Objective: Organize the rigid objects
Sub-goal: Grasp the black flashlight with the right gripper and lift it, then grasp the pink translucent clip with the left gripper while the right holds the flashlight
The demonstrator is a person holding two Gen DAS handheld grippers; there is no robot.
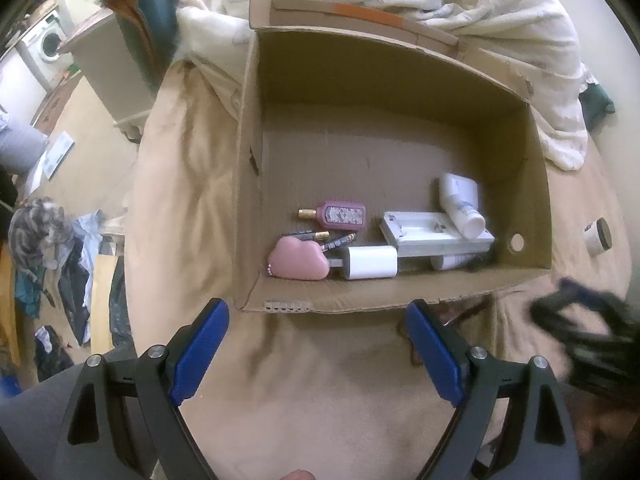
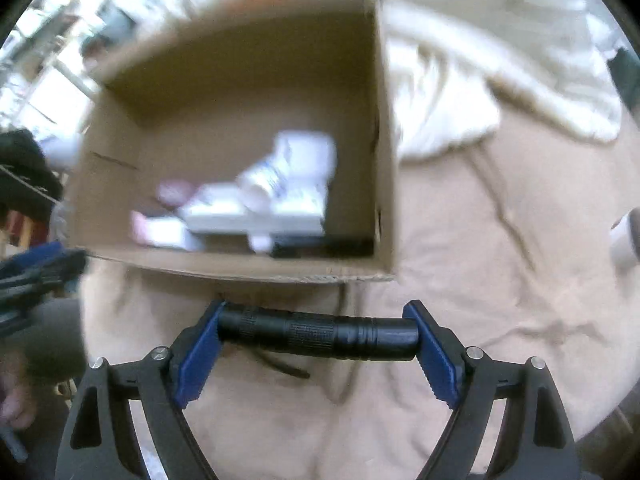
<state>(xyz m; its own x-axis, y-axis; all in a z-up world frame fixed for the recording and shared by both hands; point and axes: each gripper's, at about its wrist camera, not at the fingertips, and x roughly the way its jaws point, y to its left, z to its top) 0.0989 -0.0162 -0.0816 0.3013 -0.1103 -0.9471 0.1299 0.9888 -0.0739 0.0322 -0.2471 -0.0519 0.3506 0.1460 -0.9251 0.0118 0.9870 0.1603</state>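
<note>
- Your right gripper [image 2: 318, 334] is clamped end to end on a black flashlight [image 2: 316, 336], held crosswise just short of the cardboard box [image 2: 240, 270] on the tan bedcover [image 2: 500, 280]; your left gripper [image 1: 316, 344] stands wide with nothing between its blue pads [image 1: 200, 354], hovering before the same box.
- The pads bear only on the flashlight's two end faces; that looks a thin hold to me, and a jolt or twist on the way over the near wall could pivot it loose onto the bedding.
- The box's near right corner is already crowded: a white tube [image 1: 460, 204] lies on a white flat case [image 1: 432, 236], with a white cylinder [image 1: 370, 267] and a pink cloud-shaped case [image 1: 298, 260] alongside; dropping the flashlight there may make it roll or knock the tube, while the far floor is bare.
- The left wrist view shows the contents sharply, including a purple bottle [image 1: 342, 215] and a small jar [image 1: 598, 236] outside the box on the right; it shows the right gripper only as a dark blur.
- The right wrist view alone shows the grip on the flashlight; its view of the box is smeared.
</note>
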